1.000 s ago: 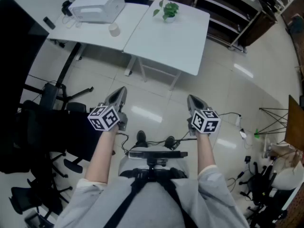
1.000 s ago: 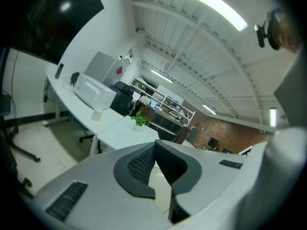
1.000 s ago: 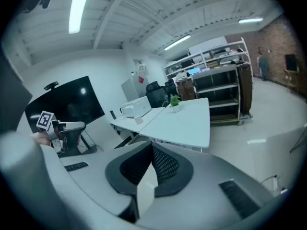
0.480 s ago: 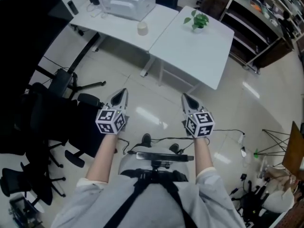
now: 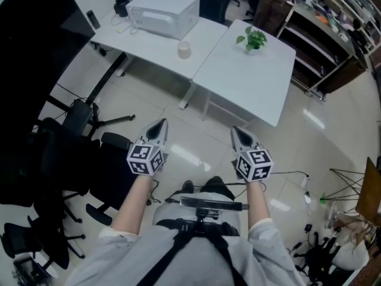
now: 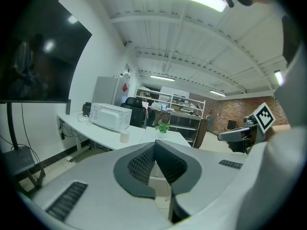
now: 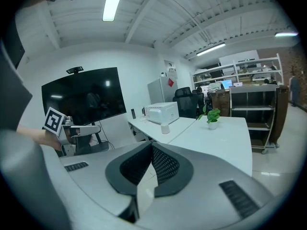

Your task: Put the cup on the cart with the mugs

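Observation:
A small pale cup [image 5: 184,50] stands on the left white table [image 5: 149,40], near its right edge; it also shows far off as cup [image 6: 124,137] and cup [image 7: 165,128]. My left gripper [image 5: 158,126] and right gripper [image 5: 239,132] hover side by side over the floor, well short of the tables. Both are shut with nothing between the jaws, as the left gripper [image 6: 154,145] and right gripper [image 7: 151,147] views show. No mugs are visible; dark shelving [image 5: 321,34] stands at the upper right.
A white microwave [image 5: 164,12] sits on the left table. A potted plant [image 5: 253,39] stands on the right white table [image 5: 250,82]. Black office chairs [image 5: 71,165] crowd the left. Cables and a stand [image 5: 339,219] lie on the floor at the right.
The view has swung: the tables, cup and plant have shifted right and slightly down in the head view. Both grippers stayed shut, side by side, drifting a little lower.

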Action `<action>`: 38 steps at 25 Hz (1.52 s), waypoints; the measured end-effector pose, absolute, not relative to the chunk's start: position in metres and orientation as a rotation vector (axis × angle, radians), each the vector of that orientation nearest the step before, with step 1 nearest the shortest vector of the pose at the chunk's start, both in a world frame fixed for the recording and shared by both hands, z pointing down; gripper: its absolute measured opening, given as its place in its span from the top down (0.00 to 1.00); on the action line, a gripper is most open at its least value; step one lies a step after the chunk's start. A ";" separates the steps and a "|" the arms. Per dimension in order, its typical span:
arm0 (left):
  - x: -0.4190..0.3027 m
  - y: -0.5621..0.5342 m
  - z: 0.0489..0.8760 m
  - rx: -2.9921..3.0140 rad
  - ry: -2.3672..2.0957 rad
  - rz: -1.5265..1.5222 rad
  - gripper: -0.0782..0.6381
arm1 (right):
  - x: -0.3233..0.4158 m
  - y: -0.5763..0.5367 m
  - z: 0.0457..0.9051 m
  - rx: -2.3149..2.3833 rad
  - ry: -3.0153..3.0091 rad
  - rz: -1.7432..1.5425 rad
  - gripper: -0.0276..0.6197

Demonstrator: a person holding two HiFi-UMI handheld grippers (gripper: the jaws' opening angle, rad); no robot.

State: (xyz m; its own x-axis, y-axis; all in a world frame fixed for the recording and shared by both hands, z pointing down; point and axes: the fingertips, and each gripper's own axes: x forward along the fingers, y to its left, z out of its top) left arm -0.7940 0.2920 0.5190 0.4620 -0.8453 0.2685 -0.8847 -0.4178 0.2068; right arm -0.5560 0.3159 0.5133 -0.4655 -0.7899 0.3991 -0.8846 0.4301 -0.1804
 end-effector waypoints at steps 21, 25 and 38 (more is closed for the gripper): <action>-0.716 0.104 0.510 2.347 -1.586 0.287 0.89 | -0.545 0.119 0.520 1.157 -2.576 0.500 0.97; -0.709 0.080 0.516 2.330 -1.580 0.331 0.89 | -0.554 0.098 0.522 1.090 -2.597 0.496 0.97; -0.722 -0.052 0.566 2.312 -1.438 0.513 0.73 | -0.585 -0.004 0.533 1.114 -2.522 0.450 0.97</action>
